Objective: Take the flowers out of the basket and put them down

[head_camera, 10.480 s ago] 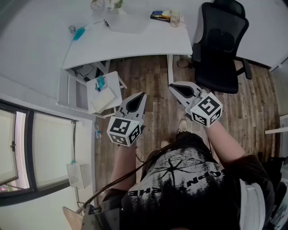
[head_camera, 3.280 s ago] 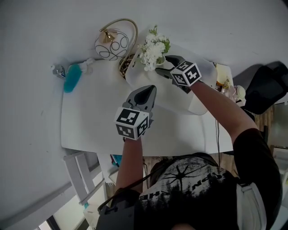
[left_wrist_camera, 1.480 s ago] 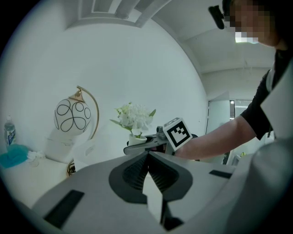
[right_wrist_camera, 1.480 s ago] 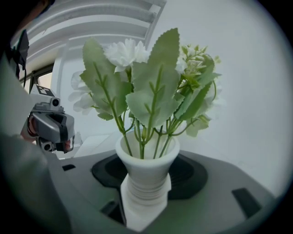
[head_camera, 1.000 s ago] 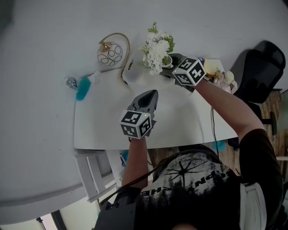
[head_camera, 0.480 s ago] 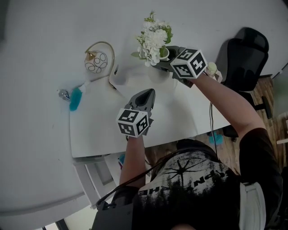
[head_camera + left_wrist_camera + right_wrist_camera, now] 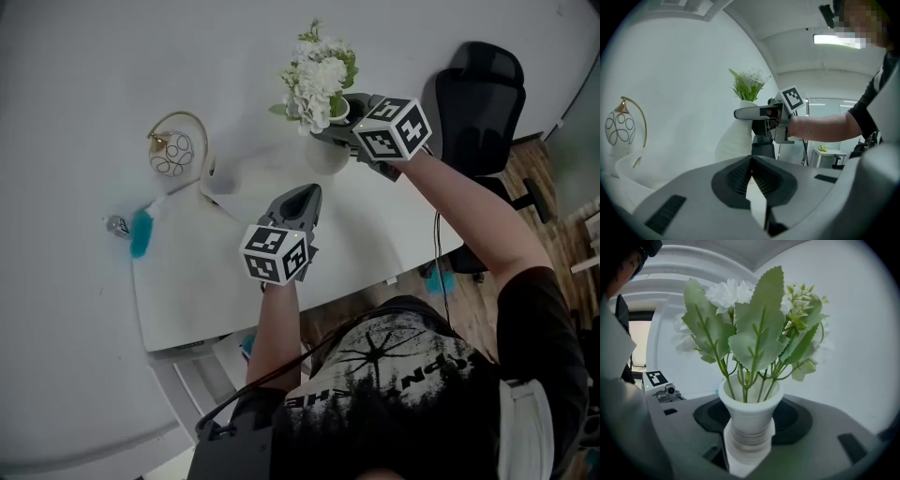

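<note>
A bunch of white flowers (image 7: 317, 75) with green leaves stands in a small ribbed white vase (image 7: 749, 416). My right gripper (image 7: 333, 124) is shut on the vase's neck; the jaws hug it on both sides in the right gripper view (image 7: 750, 430). The vase's lower body (image 7: 326, 155) shows below the jaws, over the far side of the white table (image 7: 216, 272). The pale basket (image 7: 227, 171) sits to the left, hard to make out. My left gripper (image 7: 305, 194) hovers over the table's middle, shut and holding nothing (image 7: 751, 161). From it, the flowers (image 7: 749, 84) show ahead.
A gold wire ornament (image 7: 173, 150) stands at the table's far left, with a teal brush (image 7: 141, 232) beside it. A black office chair (image 7: 483, 89) stands right of the table. The table's near edge runs just in front of the person's body.
The right gripper has carried the vase of flowers to the right, away from the basket and the gold ornament. The left gripper has stayed shut over the table's middle.
</note>
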`<action>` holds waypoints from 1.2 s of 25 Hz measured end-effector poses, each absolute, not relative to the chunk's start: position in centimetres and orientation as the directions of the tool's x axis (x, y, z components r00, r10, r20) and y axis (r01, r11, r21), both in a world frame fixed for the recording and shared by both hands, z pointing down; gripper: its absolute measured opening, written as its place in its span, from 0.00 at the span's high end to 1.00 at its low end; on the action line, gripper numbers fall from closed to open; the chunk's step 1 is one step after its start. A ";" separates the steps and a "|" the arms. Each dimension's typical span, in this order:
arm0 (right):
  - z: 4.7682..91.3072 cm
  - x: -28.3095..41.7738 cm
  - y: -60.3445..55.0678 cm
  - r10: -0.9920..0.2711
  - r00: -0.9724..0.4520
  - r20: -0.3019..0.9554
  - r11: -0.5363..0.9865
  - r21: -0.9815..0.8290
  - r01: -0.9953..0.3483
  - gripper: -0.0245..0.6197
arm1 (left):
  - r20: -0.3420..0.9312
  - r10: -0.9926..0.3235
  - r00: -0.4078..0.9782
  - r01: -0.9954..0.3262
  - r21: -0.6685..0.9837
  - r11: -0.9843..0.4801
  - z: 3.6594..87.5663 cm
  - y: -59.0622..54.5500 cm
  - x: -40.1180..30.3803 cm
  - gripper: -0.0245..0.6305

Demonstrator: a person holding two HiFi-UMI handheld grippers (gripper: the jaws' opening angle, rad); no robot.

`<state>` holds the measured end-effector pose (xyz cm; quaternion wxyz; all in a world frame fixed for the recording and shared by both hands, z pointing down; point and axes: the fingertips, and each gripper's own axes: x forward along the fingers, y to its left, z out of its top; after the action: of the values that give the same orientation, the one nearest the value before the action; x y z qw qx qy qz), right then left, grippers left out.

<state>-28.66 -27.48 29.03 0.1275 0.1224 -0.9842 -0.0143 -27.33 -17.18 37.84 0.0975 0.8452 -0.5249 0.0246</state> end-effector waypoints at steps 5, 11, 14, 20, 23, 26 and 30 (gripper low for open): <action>28.8 -24.4 -28.7 -0.289 -0.929 0.232 0.957 0.050 -0.286 0.58 | 0.148 -0.862 0.485 -0.873 0.131 -0.469 37.7 -18.3 -23.8 0.95; 30.0 -18.6 -30.1 -0.331 -0.912 0.243 0.942 0.022 -0.336 0.58 | 0.150 -0.833 0.532 -0.846 0.126 -0.518 37.7 -20.0 -18.6 0.95; 30.9 -15.1 -31.1 -0.359 -0.897 0.257 0.930 0.015 -0.367 0.58 | 0.160 -0.814 0.559 -0.829 0.135 -0.543 38.0 -21.0 -15.4 0.95; 33.1 -9.2 -32.7 -0.411 -0.867 0.283 0.906 0.018 -0.424 0.58 | 0.172 -0.796 0.580 -0.814 0.151 -0.561 39.2 -21.9 -10.9 0.95; 34.9 -6.6 -33.0 -0.428 -0.852 0.301 0.895 0.011 -0.445 0.58 | 0.176 -0.786 0.592 -0.806 0.142 -0.575 39.9 -21.9 -8.9 0.95; 37.1 -4.5 -33.0 -0.435 -0.841 0.321 0.889 0.005 -0.458 0.58 | 0.184 -0.780 0.599 -0.801 0.128 -0.585 40.8 -21.9 -7.2 0.95; 39.7 -2.2 -32.9 -0.444 -0.832 0.331 0.881 -0.008 -0.473 0.58 | 0.202 -0.771 0.604 -0.797 0.140 -0.588 42.5 -21.8 -5.1 0.95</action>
<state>-2.22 -32.86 39.67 0.1621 0.2398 -0.9562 0.0449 -5.10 -21.79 42.50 0.1082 0.8891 -0.4408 0.0597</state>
